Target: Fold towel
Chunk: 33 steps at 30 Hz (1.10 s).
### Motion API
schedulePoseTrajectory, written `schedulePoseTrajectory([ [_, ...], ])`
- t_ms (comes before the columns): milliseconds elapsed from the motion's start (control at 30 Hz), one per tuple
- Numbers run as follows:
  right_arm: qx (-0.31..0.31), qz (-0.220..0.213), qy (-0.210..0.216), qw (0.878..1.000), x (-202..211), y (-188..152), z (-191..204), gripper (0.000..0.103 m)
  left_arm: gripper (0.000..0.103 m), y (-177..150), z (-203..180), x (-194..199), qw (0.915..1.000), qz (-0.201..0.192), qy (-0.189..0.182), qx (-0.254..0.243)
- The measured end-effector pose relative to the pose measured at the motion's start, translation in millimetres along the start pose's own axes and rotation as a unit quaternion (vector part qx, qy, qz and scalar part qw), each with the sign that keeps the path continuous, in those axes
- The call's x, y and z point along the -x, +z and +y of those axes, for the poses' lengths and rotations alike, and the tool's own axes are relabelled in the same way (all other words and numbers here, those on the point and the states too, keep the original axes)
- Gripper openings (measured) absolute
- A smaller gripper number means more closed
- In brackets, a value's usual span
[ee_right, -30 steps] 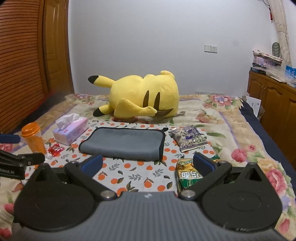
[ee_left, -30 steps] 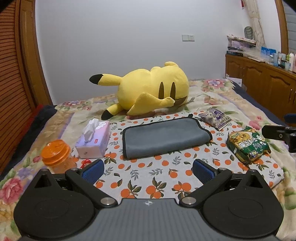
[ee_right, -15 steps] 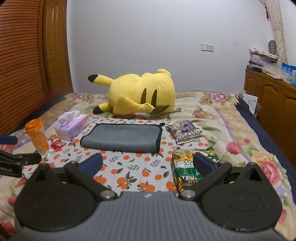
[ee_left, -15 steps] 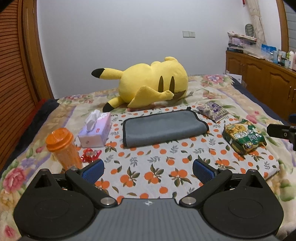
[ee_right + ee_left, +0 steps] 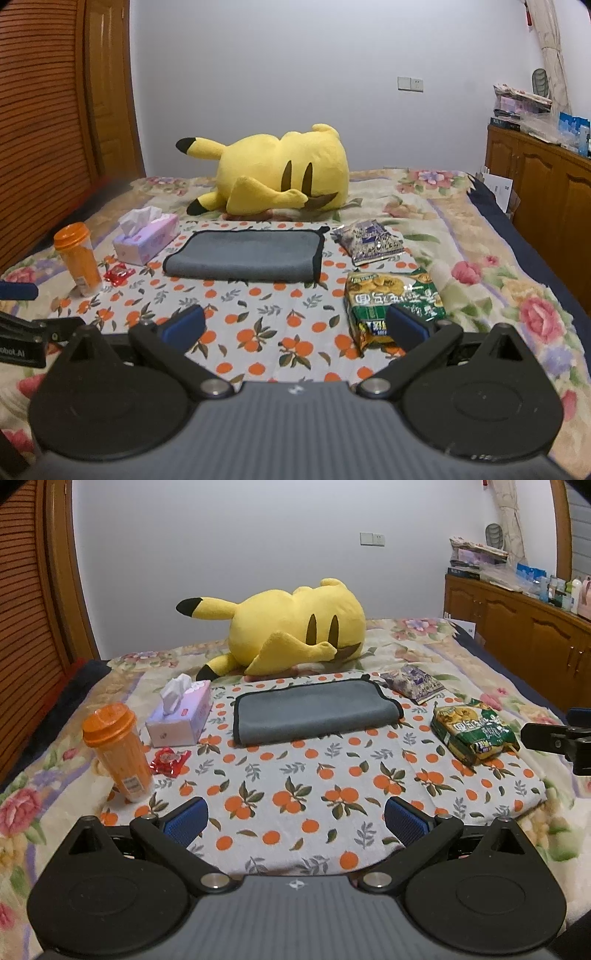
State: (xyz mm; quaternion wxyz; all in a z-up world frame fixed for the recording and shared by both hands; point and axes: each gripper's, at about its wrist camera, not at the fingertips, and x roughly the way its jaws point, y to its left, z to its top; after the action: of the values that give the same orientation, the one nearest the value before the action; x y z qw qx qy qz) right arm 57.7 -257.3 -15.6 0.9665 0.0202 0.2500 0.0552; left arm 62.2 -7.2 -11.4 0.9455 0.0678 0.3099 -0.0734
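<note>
A grey towel with black trim (image 5: 314,710) lies folded on an orange-print cloth (image 5: 295,786) on the bed; it also shows in the right wrist view (image 5: 245,254). My left gripper (image 5: 295,821) is open and empty, held well short of the towel over the cloth's near edge. My right gripper (image 5: 295,326) is open and empty, also well back from the towel, with its right finger over a green snack bag (image 5: 391,295). The right gripper's tip shows at the right edge of the left wrist view (image 5: 554,738).
A yellow plush (image 5: 295,627) lies behind the towel. A tissue box (image 5: 181,716), an orange bottle (image 5: 116,749) and a red wrapper (image 5: 168,762) are left of it. A purple packet (image 5: 413,683) and the green snack bag (image 5: 472,731) are right. Wooden cabinets (image 5: 517,627) stand at right.
Both grippers have pulled back from the towel and risen a little, so the towel and plush look farther away. Both stayed open and empty.
</note>
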Motion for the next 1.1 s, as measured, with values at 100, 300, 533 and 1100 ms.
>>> schedulePoseTrajectory([
  [100, -0.004, 0.003, 0.003, 1.000, 0.5, -4.3, 1.4, 0.103, 0.103, -5.9, -1.9, -0.4, 1.0000, 0.004, -0.001, 0.001],
  [300, -0.004, 0.009, 0.006, 1.000, 0.6, -12.6, 4.8, 0.103, 0.103, -16.3, -4.4, -5.8, 0.9998, 0.016, -0.004, 0.006],
  [533, -0.007, 0.016, 0.011, 1.000, -1.3, -22.5, 8.1, 0.103, 0.103, -26.4, -7.0, -5.6, 0.9998, 0.018, -0.003, 0.007],
  [1100, 0.026, 0.023, 0.000, 0.999, -7.3, -37.7, 17.6, 0.103, 0.103, -39.9, -4.1, -4.9, 0.9998, 0.015, 0.008, 0.012],
])
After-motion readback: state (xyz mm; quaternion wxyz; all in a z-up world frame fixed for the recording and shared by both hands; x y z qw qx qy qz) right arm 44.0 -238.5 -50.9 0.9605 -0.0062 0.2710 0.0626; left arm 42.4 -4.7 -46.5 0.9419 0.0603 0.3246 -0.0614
